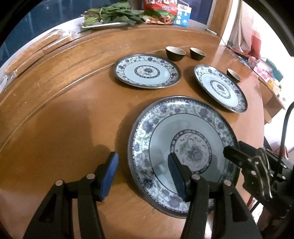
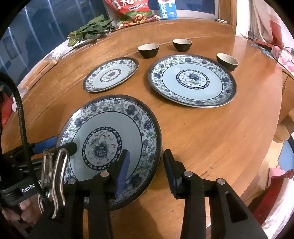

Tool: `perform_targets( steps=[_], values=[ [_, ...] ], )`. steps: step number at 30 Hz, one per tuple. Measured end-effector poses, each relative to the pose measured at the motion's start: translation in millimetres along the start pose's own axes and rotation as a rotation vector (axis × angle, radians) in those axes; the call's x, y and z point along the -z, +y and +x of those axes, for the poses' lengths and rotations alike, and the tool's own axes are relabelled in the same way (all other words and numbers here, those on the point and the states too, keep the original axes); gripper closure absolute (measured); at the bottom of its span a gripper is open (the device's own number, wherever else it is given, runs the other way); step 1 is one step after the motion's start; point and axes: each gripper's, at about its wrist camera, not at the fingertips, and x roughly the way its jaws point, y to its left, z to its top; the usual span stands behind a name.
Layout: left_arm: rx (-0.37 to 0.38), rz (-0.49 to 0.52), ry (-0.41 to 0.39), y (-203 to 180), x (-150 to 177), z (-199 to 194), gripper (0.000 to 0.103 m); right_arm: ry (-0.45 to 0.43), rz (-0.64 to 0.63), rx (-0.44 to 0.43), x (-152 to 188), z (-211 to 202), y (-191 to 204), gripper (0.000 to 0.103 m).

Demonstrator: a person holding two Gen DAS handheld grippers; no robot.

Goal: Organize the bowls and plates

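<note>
**Q:** Where do the tools stand?

**A:** Both straddle the nearest plate point(image 2: 110, 145), at 6 o'clock on the round wooden table point(image 1: 60, 103). The left gripper point(image 1: 142, 174) is spread wide across that plate's left rim, one blue pad over the wood and one over the glaze; the right gripper point(image 2: 146, 171) is likewise spread across the right rim. Neither holds anything.

**Q:** How far along is the tidying?

**A:** Barely begun, by my reading. Three patterned plates lie apart, unstacked: the near one, a second plate point(image 2: 192, 80) toward 1 o'clock, a third plate point(image 2: 111, 74) toward 11. Beyond them three dark bowls point(image 2: 148, 50) sit separately between 12 and 2 o'clock. All stacking remains.

**Q:** What is unclear?

**A:** Whether any pad touches the near plate; its near edge is hidden behind the tools. The greens point(image 2: 90, 29) and snack bag point(image 2: 134, 11) at 12 o'clock are cut off.
</note>
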Motion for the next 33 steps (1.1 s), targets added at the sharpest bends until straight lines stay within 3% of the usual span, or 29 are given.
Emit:
perform_targets(
  steps=[12, 25, 33],
  values=[
    [-0.023, -0.003, -0.020, -6.8, 0.0, -14.8, 0.044, -0.040, 0.009, -0.039, 1.6, -11.6, -5.9, 0.064],
    [-0.001, -0.008, -0.027, -24.3, 0.2, -28.0, 0.044, -0.061, 0.018, -0.060, 3.6, -30.3, -17.5, 0.063],
    [0.006, -0.017, -0.023, -42.2, -8.5, -25.6, 0.044, -0.058, 0.018, -0.054, -1.2, -37.8, -42.4, 0.063]
  ],
)
